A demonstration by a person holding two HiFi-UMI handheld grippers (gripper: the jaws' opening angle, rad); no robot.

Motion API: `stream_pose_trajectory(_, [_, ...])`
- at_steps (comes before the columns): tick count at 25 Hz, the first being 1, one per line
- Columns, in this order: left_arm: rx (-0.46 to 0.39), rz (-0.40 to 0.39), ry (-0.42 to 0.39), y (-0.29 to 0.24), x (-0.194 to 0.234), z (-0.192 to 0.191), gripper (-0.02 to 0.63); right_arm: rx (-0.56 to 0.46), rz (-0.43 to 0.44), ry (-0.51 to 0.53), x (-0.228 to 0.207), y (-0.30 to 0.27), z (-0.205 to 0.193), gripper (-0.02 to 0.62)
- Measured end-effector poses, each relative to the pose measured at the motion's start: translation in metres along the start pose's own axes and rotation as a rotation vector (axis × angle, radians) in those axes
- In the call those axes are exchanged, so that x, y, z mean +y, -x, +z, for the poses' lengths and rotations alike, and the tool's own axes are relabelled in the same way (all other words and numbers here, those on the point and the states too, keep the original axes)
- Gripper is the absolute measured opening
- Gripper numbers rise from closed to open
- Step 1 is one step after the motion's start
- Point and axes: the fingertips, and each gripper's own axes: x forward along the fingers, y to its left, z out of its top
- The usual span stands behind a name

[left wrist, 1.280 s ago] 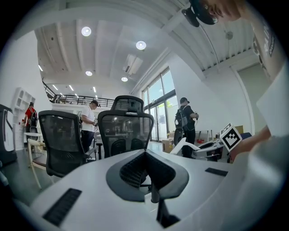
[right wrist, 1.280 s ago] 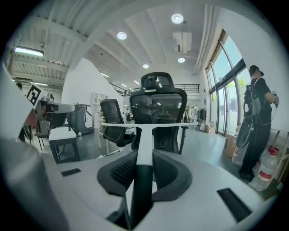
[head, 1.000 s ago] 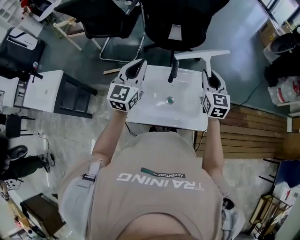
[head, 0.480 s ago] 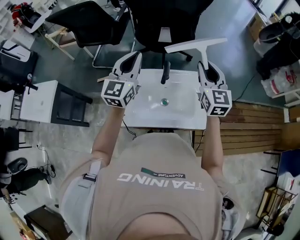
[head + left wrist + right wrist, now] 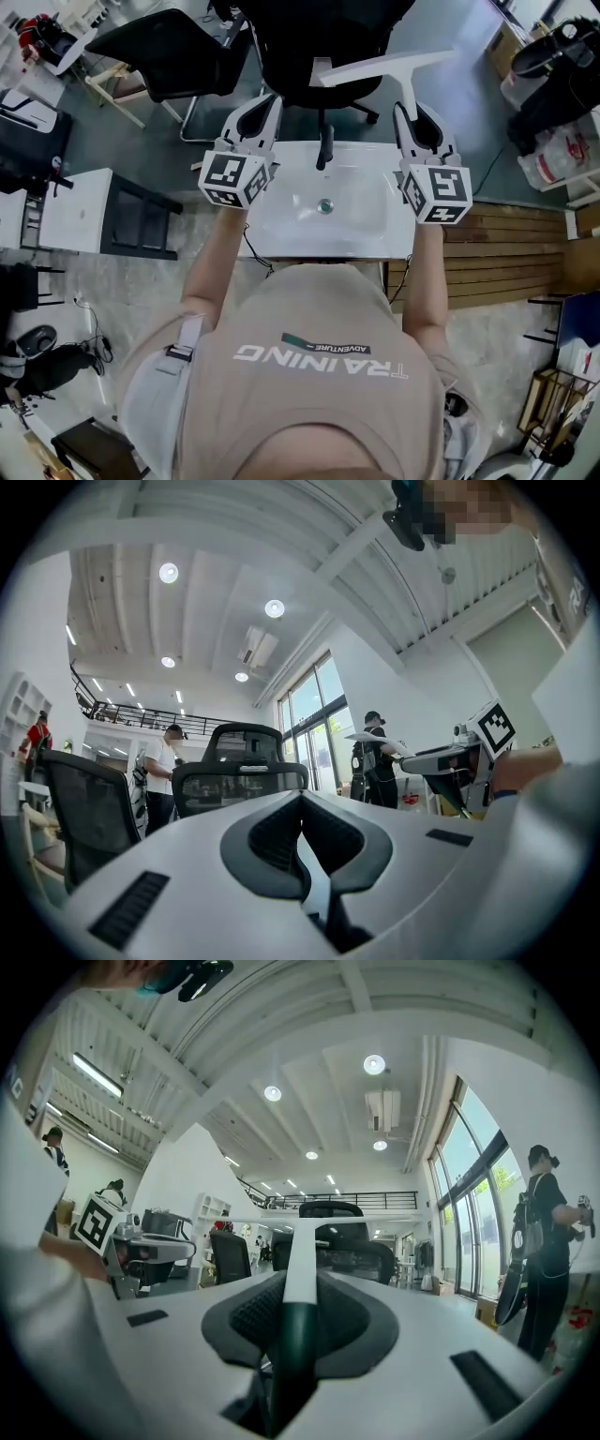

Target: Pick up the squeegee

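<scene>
Showing white surface point(image 5: 281, 234) w/ drain point(image 5: 325, 205) below; squeegee point(image 5: 384, 67) is raised well above it, blade point(image 5: 431, 58) crosswise. R gripper point(image 5: 412, 120) is clamped on its dark handle point(image 5: 293, 1335); L gripper point(image 5: 262, 111) jaws are together, empty. Best lift: firm squeeze, wrist level, so the long blade doesn't swing.

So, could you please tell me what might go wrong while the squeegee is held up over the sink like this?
The right gripper has its jaws clamped only on the dark handle end of the squeegee, with the long blade far out front, so it may twist or slip. In the head view the blade also lies across the black chair beyond the sink; a careless swing could knock it.
</scene>
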Motion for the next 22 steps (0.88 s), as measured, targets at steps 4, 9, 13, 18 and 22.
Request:
stream_pose_trajectory(4, [-0.016,-0.001,-0.033,-0.005,0.004,0.015,0.012,-0.022,0.006,-0.011,-0.003,-0.004,0.008,0.095])
stream_pose_trajectory(9, [-0.045,0.009,-0.067,-0.006,0.011,0.036,0.012,-0.064,0.013,-0.053,-0.009,-0.012,0.023,0.095])
stream_pose_trajectory(13, [-0.053,0.010,-0.074,-0.006,0.013,0.043,0.011,-0.093,0.013,-0.053,-0.014,-0.015,0.038,0.095])
stream_pose_trajectory(18, [-0.052,0.011,-0.073,-0.009,0.015,0.043,0.012,-0.110,0.012,-0.052,-0.020,-0.018,0.047,0.095])
stream_pose_trajectory(22, [-0.054,0.013,-0.071,-0.012,0.019,0.042,0.012,-0.108,0.020,-0.074,-0.022,-0.024,0.047,0.095])
